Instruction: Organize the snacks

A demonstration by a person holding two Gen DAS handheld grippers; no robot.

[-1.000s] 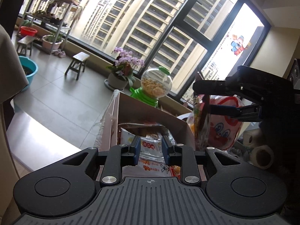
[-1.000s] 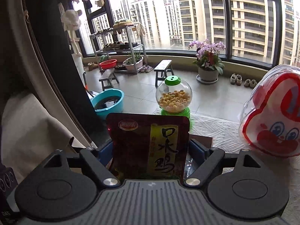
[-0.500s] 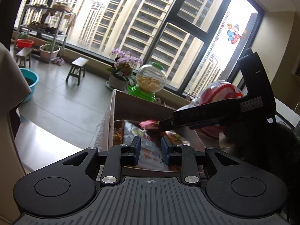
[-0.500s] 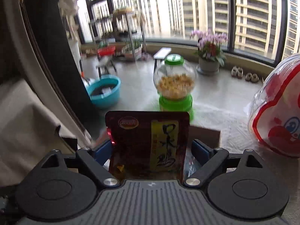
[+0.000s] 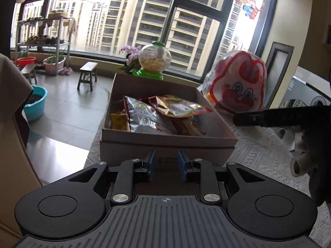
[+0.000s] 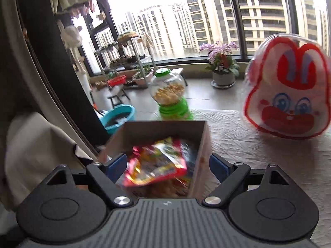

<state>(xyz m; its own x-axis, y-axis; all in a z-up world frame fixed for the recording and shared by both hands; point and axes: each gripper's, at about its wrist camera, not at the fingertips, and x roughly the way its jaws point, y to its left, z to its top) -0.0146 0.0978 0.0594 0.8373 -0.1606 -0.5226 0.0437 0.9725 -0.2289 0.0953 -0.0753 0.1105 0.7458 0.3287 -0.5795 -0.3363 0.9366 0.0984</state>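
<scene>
A brown cardboard box [image 5: 165, 142] stands on the white tablecloth and holds several snack packets [image 5: 149, 115]. My left gripper [image 5: 165, 166] is empty, its jaws a little apart, low in front of the box's near wall. My right gripper [image 6: 168, 164] is open wide and empty just above the box [image 6: 201, 144], over a red and yellow packet [image 6: 157, 165] lying inside. The right gripper's finger also shows in the left wrist view [image 5: 269, 116], right of the box.
A rabbit-faced red and white bag [image 5: 238, 88] stands right of the box. A green-based candy dispenser [image 5: 154, 60] stands behind it. The table edge [image 5: 91, 150] runs left of the box, with tiled floor, a stool [image 5: 86, 76] and a blue basin [image 5: 34, 103] beyond.
My right gripper opened and let go of the dark red packet, which now lies in the box. My left gripper pulled back from over the box to its near wall.
</scene>
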